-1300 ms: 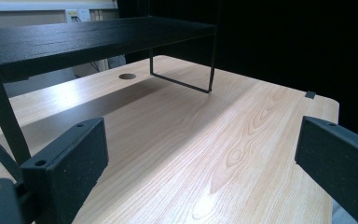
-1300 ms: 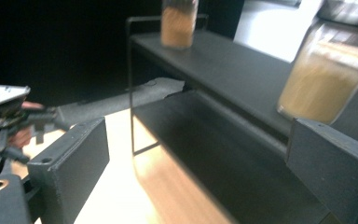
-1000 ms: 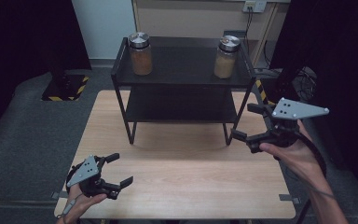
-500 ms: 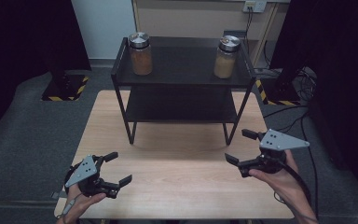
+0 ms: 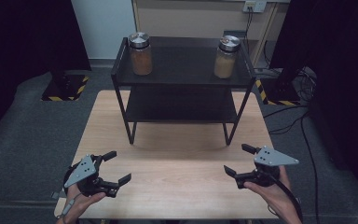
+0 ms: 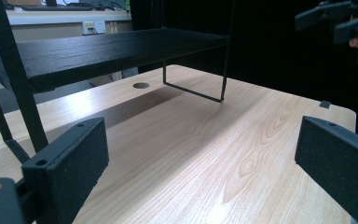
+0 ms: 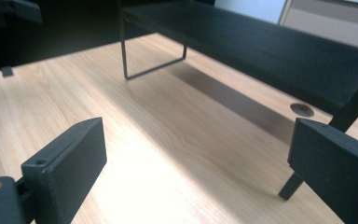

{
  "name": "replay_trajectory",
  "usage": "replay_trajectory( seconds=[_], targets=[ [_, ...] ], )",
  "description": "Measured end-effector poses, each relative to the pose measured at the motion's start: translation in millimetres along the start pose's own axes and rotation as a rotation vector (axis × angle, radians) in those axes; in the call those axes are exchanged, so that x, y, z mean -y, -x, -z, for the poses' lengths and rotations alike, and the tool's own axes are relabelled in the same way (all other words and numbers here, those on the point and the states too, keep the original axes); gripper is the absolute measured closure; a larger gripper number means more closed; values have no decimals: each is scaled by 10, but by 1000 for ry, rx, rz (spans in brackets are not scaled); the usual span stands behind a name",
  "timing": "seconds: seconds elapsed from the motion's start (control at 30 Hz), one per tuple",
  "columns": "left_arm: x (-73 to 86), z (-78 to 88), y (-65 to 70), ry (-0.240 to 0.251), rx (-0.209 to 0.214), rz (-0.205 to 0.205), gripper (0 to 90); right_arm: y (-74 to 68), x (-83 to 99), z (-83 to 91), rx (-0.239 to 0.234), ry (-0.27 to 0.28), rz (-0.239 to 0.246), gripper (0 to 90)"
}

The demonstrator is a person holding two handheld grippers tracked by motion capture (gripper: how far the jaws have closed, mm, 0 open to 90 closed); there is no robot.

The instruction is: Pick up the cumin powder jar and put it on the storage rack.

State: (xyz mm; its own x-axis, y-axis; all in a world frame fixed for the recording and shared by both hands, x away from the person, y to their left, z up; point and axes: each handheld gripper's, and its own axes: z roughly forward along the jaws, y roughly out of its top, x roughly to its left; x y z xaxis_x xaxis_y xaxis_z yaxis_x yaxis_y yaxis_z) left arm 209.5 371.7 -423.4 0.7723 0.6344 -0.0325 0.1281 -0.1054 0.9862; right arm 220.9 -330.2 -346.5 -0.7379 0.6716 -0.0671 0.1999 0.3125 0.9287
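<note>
left gripper (image 5: 113, 167) sits low over the near-left corner of the wooden table (image 5: 182, 186), jaws spread wide, nothing between them; right gripper (image 5: 239, 160) over the near-right part of the table, jaws likewise spread wide and empty; each is held in a hand, left hand (image 5: 80, 200), right hand (image 5: 272, 196).

nearest things are the two jars, both well apart from the fingers: amber-filled jar (image 5: 140, 53) at the left end of the top shelf of the black rack (image 5: 182, 79), paler jar (image 5: 225, 56) at the right end; both upright, metal lids on; neither touched.

left gripper view: bare wood between its pads (image 6: 70, 158), the rack's lower shelf (image 6: 98, 51) ahead and above table level, a rack leg just beside the left pad, the other gripper at top right; right gripper view: same picture mirrored, bare wood between pads, a rack leg close to the right pad, a round cable hole (image 7: 302, 109) in the tabletop beyond.

surface: light wood-grain top, rack standing on its far half; room: grey carpet floor, black curtains both sides, yellow-black striped base plates on the floor, wall socket (image 5: 254, 6) and cables at the back right.
</note>
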Motion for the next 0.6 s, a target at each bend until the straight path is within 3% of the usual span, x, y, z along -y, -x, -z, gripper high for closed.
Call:
replay_trajectory(
  seconds=[0.33, 0.6],
  targets=[
    [19, 16, 33, 21, -31, -2, 17, -131, 332, -103, 39, 28, -22, 48],
    [24, 21, 44, 29, -38, -10, 18, -139, 450, -149, 33, 28, -29, 48]
  ],
)
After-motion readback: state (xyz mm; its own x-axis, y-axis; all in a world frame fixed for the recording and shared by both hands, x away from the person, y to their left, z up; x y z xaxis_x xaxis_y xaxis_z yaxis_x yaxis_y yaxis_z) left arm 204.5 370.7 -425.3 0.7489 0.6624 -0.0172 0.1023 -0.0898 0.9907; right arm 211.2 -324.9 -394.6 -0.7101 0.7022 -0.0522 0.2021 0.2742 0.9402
